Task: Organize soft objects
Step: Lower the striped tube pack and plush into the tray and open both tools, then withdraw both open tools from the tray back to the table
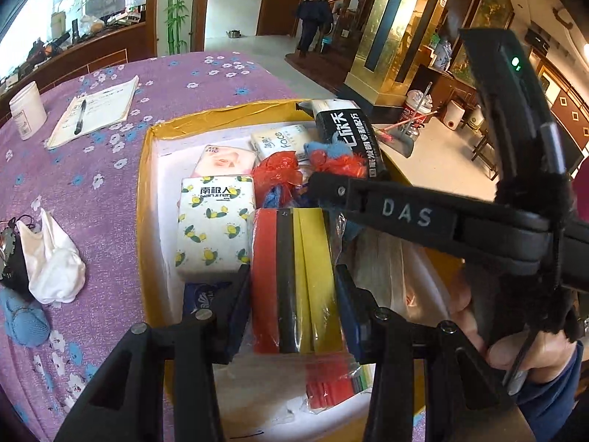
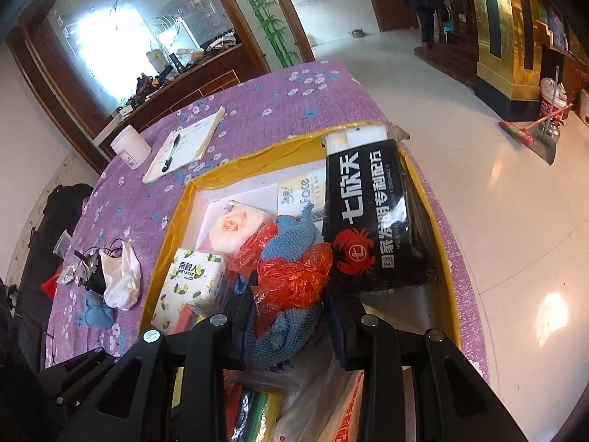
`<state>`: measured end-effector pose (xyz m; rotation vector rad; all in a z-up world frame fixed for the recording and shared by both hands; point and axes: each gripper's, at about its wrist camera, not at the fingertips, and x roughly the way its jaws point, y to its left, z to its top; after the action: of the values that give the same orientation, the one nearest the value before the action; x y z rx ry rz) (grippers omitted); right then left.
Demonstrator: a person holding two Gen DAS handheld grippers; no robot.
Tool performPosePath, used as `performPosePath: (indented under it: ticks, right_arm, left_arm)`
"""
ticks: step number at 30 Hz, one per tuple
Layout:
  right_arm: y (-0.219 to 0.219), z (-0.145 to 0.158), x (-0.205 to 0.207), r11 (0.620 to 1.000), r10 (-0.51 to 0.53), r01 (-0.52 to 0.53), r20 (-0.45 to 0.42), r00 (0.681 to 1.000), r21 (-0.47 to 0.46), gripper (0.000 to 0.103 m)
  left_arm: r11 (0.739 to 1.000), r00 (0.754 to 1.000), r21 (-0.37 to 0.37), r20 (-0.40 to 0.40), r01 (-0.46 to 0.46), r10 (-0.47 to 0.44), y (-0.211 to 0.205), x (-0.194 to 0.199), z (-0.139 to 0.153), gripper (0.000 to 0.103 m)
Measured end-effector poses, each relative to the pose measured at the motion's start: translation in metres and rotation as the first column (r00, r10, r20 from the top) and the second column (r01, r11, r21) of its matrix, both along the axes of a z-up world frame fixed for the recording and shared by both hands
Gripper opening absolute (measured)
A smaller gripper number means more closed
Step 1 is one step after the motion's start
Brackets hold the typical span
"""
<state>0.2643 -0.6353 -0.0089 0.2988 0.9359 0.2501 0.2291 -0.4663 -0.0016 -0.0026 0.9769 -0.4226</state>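
A yellow-rimmed box point(image 1: 221, 116) with a white floor stands on the purple flowered tablecloth. Inside lie a lemon-print tissue pack point(image 1: 213, 221), a pink rose pack point(image 1: 224, 160), a "face" pack point(image 1: 279, 140) and a black crab-logo package point(image 2: 371, 221). My left gripper point(image 1: 292, 294) is shut on a clear packet of red, black and yellow bands point(image 1: 294, 276), over the box's near side. My right gripper point(image 2: 291, 302) is shut on a bundle of red plastic bag and blue cloth point(image 2: 294, 269), in the box's middle. One of its fingers point(image 1: 368, 202) crosses the left wrist view.
Left of the box lie a white cloth bag point(image 1: 51, 261), a dark tangle with wires point(image 1: 11, 258) and a blue knitted piece point(image 1: 25, 320). Farther back are a notebook with a pen point(image 1: 95, 110) and a white jar point(image 1: 27, 108). The table edge drops to the floor just right of the box.
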Motion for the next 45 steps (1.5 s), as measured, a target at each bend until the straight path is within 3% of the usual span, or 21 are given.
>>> performPosePath:
  ticks: [5,17,23,30,35,40,45]
  right_arm:
    - [0.001,0.006,-0.007,1.000,0.000,0.000,0.013,1.000,0.009,0.049]
    - [0.013,0.043,-0.055,0.996,0.011,-0.023,0.132,0.991,0.091,0.052]
    - [0.046,0.052,-0.071,0.992,0.066,-0.082,0.159,0.985,0.100,0.052]
    - [0.100,0.051,-0.082,0.980,0.172,-0.185,0.159,0.972,0.068,0.052]
    - [0.145,0.038,-0.087,0.964,0.255,-0.263,0.131,0.958,0.045,0.052]
    - [0.184,0.025,-0.086,0.948,0.313,-0.317,0.099,0.945,0.024,0.052]
    - [0.213,0.013,-0.075,0.945,0.328,-0.328,0.066,0.942,-0.006,0.052]
  left_arm:
    - [1.000,1.000,-0.029,-0.022,0.005,-0.006,0.000,0.000,-0.002,0.049]
    - [0.994,1.000,-0.110,0.002,-0.002,0.002,0.027,-0.022,0.015,0.059]
    - [0.989,0.999,-0.146,0.031,-0.019,0.024,0.063,-0.042,0.029,0.060]
    - [0.987,0.992,-0.136,0.081,-0.086,0.098,0.127,-0.069,0.032,0.065]
    - [0.981,0.977,-0.095,0.115,-0.167,0.177,0.176,-0.086,0.022,0.067]
    - [0.958,0.959,-0.118,0.079,-0.261,0.271,0.235,-0.094,0.003,0.067]
    - [0.903,0.904,-0.101,0.052,-0.418,0.424,0.289,-0.088,-0.015,0.067]
